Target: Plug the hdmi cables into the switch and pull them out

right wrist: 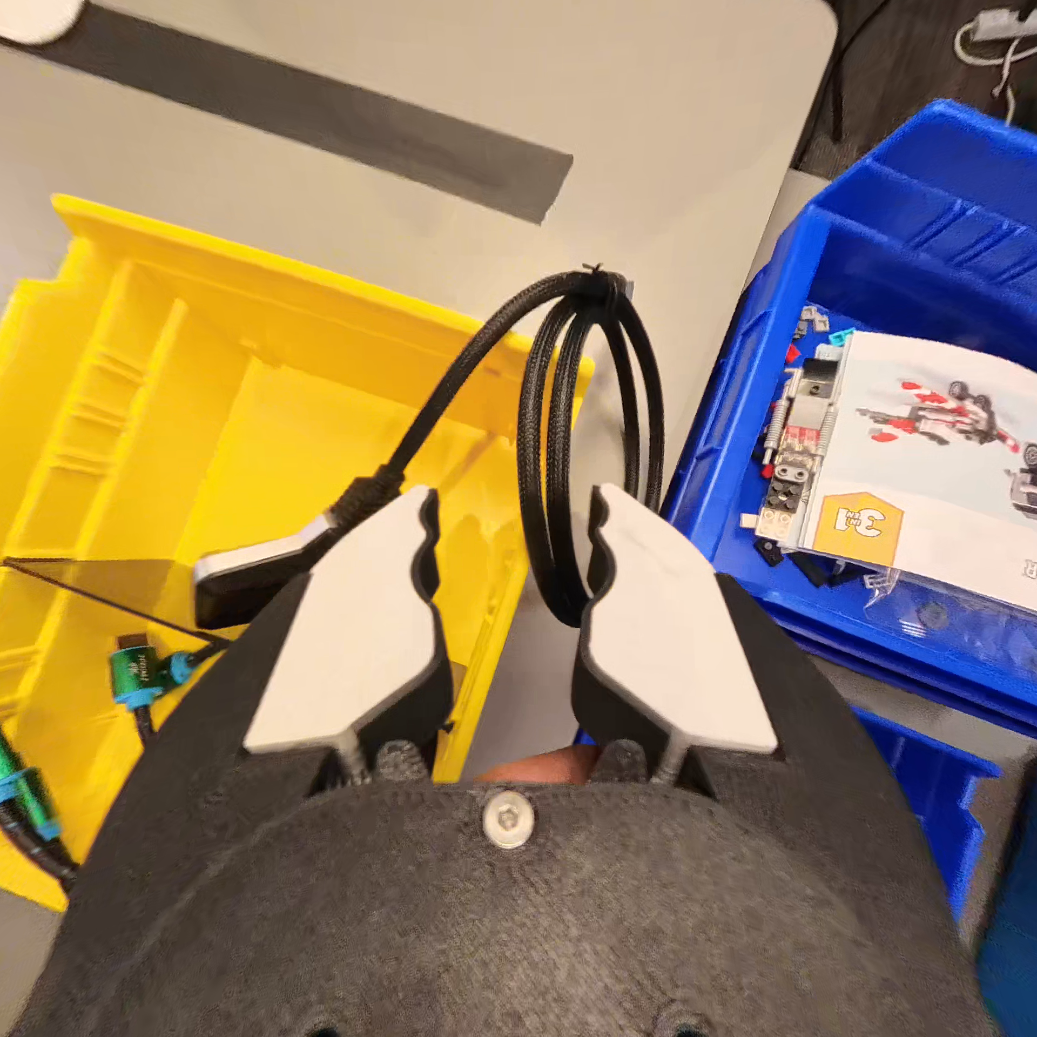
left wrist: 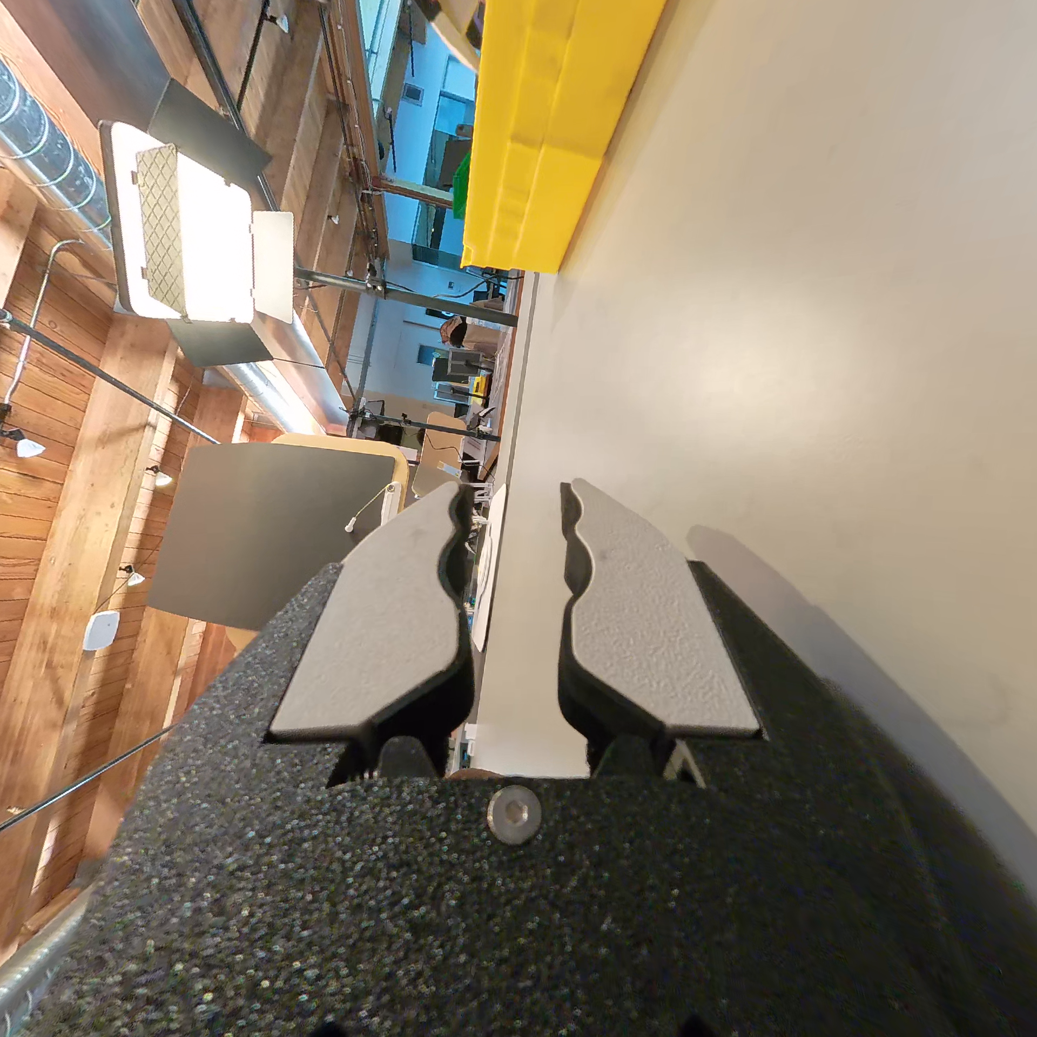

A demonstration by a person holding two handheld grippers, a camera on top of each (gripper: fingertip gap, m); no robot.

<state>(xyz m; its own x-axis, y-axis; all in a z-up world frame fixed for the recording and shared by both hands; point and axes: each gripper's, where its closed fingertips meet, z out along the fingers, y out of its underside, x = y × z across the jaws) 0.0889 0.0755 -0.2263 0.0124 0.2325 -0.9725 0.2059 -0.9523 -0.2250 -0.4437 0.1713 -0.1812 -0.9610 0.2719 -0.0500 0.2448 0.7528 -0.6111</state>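
Note:
In the right wrist view my right gripper (right wrist: 513, 494) is open above the near corner of a yellow bin (right wrist: 168, 393). A tied coil of black braided cable (right wrist: 553, 449) is looped around its right finger (right wrist: 662, 606) and hangs there. One lead of the cable runs left to a small black and silver switch (right wrist: 247, 572) beside the left finger. Green HDMI plugs with blue collars (right wrist: 137, 668) lie in the bin at lower left. In the left wrist view my left gripper (left wrist: 510, 499) is rolled sideways, open and empty, over the table edge.
A blue bin (right wrist: 898, 252) with toy brick parts and a booklet (right wrist: 926, 460) stands close to the right. A strip of black tape (right wrist: 314, 112) lies on the grey table beyond. In the left wrist view the yellow bin (left wrist: 538, 140) sits at the table's far side. Tip to tip, the grippers are about 55 centimetres apart.

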